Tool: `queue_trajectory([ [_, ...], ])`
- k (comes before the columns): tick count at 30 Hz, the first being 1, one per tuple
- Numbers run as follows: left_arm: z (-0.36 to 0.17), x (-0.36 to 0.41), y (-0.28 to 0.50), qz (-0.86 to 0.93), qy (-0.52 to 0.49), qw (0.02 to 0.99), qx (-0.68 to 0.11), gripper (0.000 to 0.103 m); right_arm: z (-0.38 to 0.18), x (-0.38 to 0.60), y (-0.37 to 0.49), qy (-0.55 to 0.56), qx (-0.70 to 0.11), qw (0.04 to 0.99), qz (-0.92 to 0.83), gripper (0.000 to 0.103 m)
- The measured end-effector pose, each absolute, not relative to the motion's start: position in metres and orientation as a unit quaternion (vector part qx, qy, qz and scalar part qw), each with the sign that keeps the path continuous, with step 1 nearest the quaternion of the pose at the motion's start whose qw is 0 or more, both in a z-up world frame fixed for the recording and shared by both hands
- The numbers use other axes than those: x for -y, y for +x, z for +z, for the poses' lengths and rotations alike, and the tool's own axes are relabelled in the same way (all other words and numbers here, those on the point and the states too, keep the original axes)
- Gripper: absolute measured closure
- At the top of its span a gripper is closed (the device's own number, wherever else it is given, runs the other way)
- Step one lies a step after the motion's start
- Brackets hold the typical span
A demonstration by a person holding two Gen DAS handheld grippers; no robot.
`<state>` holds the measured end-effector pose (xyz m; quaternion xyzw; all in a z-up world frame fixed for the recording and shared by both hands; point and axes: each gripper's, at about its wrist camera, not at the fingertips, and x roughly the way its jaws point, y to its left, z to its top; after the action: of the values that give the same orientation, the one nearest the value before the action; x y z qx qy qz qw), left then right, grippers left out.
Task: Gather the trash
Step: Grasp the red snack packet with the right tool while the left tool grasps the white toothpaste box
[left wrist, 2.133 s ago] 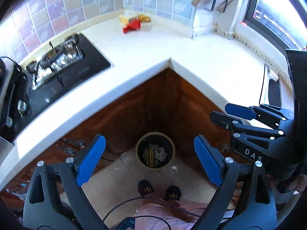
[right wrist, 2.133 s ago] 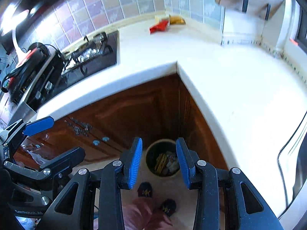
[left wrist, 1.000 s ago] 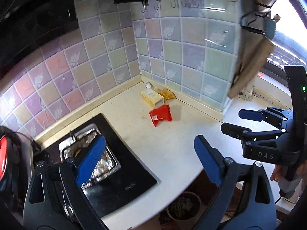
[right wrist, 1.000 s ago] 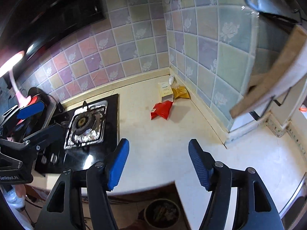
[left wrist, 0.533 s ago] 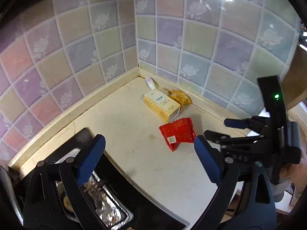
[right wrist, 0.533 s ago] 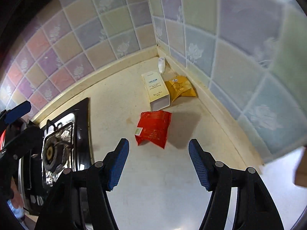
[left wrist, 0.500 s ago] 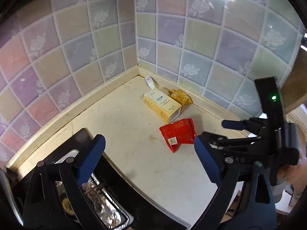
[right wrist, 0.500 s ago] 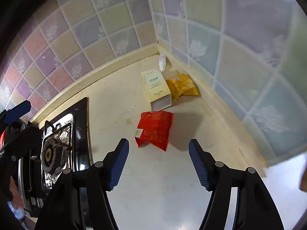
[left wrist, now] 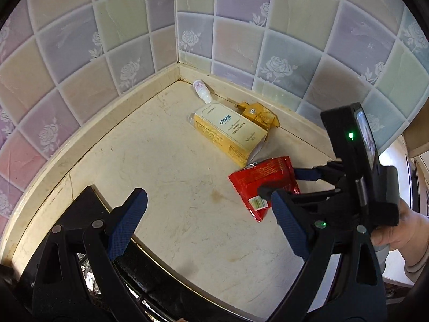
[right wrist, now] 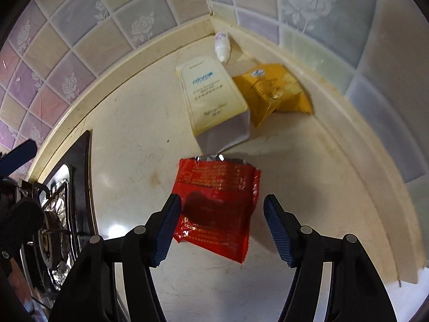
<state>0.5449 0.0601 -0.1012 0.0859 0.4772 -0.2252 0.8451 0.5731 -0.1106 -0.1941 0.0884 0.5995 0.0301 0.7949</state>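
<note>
Four pieces of trash lie in the back corner of the counter [left wrist: 166, 166], where the two tiled walls [left wrist: 128, 35] meet: one red wrapper [right wrist: 218, 201], one cream box [right wrist: 211, 94], one yellow packet [right wrist: 276, 94] and one small white bottle [right wrist: 222, 44]. The bottle lies deepest in the corner. The box lies on its side just in front of it, its open end toward the wrapper. The packet is beside the box, against the right wall's base. The wrapper lies flat, nearest the counter's middle, just short of the box.

One stove [right wrist: 56, 214] sits at the counter's left edge.

The right gripper [right wrist: 222, 225] points steeply down over the wrapper. Its jaws are closing, with the wrapper between them; the pads do not press on it. A hand [left wrist: 396, 230] holds this gripper from the right.

The left gripper [left wrist: 207, 222] hangs over bare counter near the stove's corner, jaws wide apart and empty, tilted down toward the corner.
</note>
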Motion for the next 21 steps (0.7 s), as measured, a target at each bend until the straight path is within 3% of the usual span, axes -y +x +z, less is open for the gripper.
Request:
queue_trajectory([
  [4,-0.106,-0.057,0.554,-0.233,0.082,0.842,-0.479,0.011,-0.203,0.102,0.569,0.09,-0.594,0.798,0.048,0.06],
  [11,-0.106,-0.042,0.567,-0.25,0.078,0.838,-0.48,0.011,-0.193,0.101,0.558,0.082,-0.581,0.809,0.039,0.087],
  [15,-0.109,-0.03,0.576,-0.253,0.078,0.835,-0.482,0.011,-0.176,0.108,0.547,0.059,-0.561,0.826,0.007,0.093],
  [21,-0.119,-0.009,0.593,-0.242,0.068,0.832,-0.494,0.011,-0.145,0.125,0.538,0.039,-0.51,0.855,-0.083,0.095],
])
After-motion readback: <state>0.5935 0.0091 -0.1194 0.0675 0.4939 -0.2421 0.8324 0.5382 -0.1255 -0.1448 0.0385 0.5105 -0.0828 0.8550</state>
